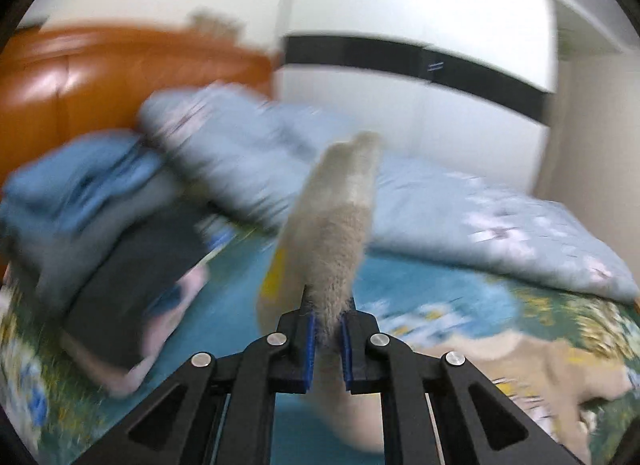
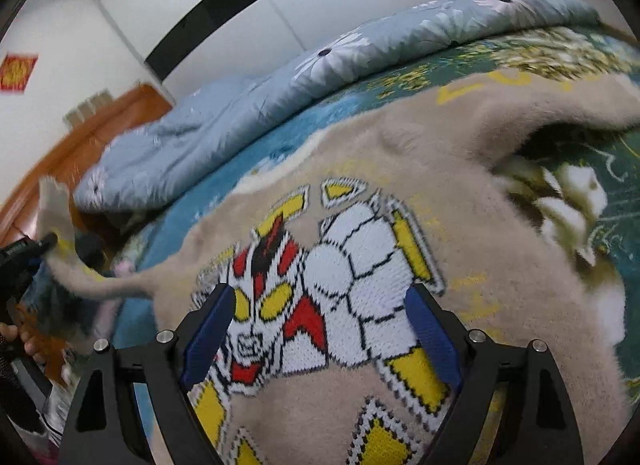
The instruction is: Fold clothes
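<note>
A beige fuzzy sweater [image 2: 400, 169] with a knitted red, white and yellow robot figure [image 2: 320, 293] lies spread on the bed. My right gripper [image 2: 320, 329] hovers open just above the robot figure, nothing between its fingers. My left gripper [image 1: 328, 339] is shut on the sweater's sleeve [image 1: 332, 233], which stands up lifted in front of it; the rest of the sweater [image 1: 552, 377] lies lower right. In the right wrist view the left gripper [image 2: 44, 243] shows at the far left holding that raised sleeve [image 2: 100, 281]. The left wrist view is motion-blurred.
A grey-blue floral duvet [image 2: 280, 77] is bunched along the far side of the bed. Folded blue and dark clothes [image 1: 120, 233] are stacked at the left near the orange headboard [image 1: 100, 73]. The teal patterned bedsheet [image 1: 440, 289] shows around the sweater. White wardrobe doors [image 1: 400, 25] stand behind.
</note>
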{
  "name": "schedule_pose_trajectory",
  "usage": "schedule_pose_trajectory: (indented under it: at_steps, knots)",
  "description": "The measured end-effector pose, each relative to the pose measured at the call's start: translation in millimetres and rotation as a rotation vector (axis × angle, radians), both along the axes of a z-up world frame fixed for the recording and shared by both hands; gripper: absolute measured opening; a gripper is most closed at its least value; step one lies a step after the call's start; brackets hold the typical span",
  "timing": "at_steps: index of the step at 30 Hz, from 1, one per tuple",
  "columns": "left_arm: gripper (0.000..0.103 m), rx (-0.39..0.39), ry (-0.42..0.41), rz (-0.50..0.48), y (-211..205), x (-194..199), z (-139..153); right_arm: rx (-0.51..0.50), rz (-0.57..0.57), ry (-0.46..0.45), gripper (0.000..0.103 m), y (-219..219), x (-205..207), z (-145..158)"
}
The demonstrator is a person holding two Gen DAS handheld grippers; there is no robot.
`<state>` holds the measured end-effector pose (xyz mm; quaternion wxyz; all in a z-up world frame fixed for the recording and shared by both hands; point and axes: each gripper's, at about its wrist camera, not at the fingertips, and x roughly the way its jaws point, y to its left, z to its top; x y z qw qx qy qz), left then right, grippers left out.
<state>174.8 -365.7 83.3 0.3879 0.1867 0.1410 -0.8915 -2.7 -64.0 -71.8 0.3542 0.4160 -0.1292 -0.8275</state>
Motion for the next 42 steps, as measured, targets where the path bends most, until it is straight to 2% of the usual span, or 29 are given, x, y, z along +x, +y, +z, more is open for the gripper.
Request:
schedule_pose_trajectory:
  at_steps: [2, 5, 6, 9, 14, 18, 21, 22, 25, 27, 28, 30, 31, 32, 34, 36, 38, 40, 41, 42]
  knots:
    - [0.011, -0.033, 0.032, -0.146, 29, -34, 18, -0.013, -0.061, 0.034, 0.088, 11, -1, 7]
    - [0.011, -0.007, 0.028, -0.311, 64, -79, 20, -0.065, -0.159, 0.081, 0.088, 37, -4, 19]
    - [0.011, 0.006, 0.023, -0.366, 75, -95, 18, -0.085, -0.189, 0.088, 0.088, 46, -6, 21]
    - [0.011, 0.065, -0.057, -0.485, 109, -146, -16, -0.119, -0.264, 0.074, 0.088, 66, -12, 22]
    - [0.011, 0.206, -0.259, -0.555, 139, -216, -97, -0.174, -0.359, 0.017, 0.088, 94, -25, 16]
    - [0.011, 0.272, -0.398, -0.550, 148, -241, -145, -0.184, -0.379, 0.000, 0.088, 100, -28, 15]
    - [0.013, 0.280, -0.430, -0.564, 156, -242, -162, -0.189, -0.372, -0.013, 0.088, 100, -31, 14]
    - [0.016, 0.282, -0.440, -0.572, 159, -242, -166, -0.192, -0.368, -0.014, 0.088, 99, -31, 13]
    - [0.033, 0.345, -0.452, -0.632, 161, -232, -152, -0.199, -0.354, -0.016, 0.088, 97, -32, 12]
    - [0.034, 0.410, -0.408, -0.664, 158, -215, -133, -0.204, -0.345, -0.018, 0.088, 95, -33, 10]
    - [0.035, 0.429, -0.365, -0.660, 153, -203, -119, -0.216, -0.343, -0.017, 0.088, 96, -33, 11]
    - [0.047, 0.407, -0.290, -0.563, 142, -170, -94, -0.237, -0.340, -0.013, 0.088, 97, -32, 11]
    - [0.059, 0.377, -0.265, -0.478, 134, -149, -85, -0.248, -0.333, -0.013, 0.088, 96, -32, 11]
    - [0.065, 0.351, -0.243, -0.389, 125, -129, -77, -0.259, -0.324, -0.014, 0.088, 95, -33, 11]
    - [0.065, 0.309, -0.245, -0.204, 106, -90, -70, -0.289, -0.300, -0.027, 0.088, 91, -33, 9]
    - [0.065, 0.263, -0.304, -0.086, 96, -73, -77, -0.333, -0.263, -0.063, 0.088, 86, -36, 5]
    - [0.065, 0.248, -0.420, -0.009, 91, -72, -102, -0.372, -0.224, -0.095, 0.088, 79, -39, 1]
    - [0.065, 0.312, -0.499, 0.011, 84, -82, -134, -0.413, -0.179, -0.116, 0.088, 72, -42, -2]
    - [0.065, 0.357, -0.509, 0.030, 79, -86, -147, -0.428, -0.165, -0.123, 0.088, 70, -43, -4]
    - [0.065, 0.413, -0.478, 0.070, 72, -87, -156, -0.438, -0.161, -0.120, 0.092, 68, -44, -5]
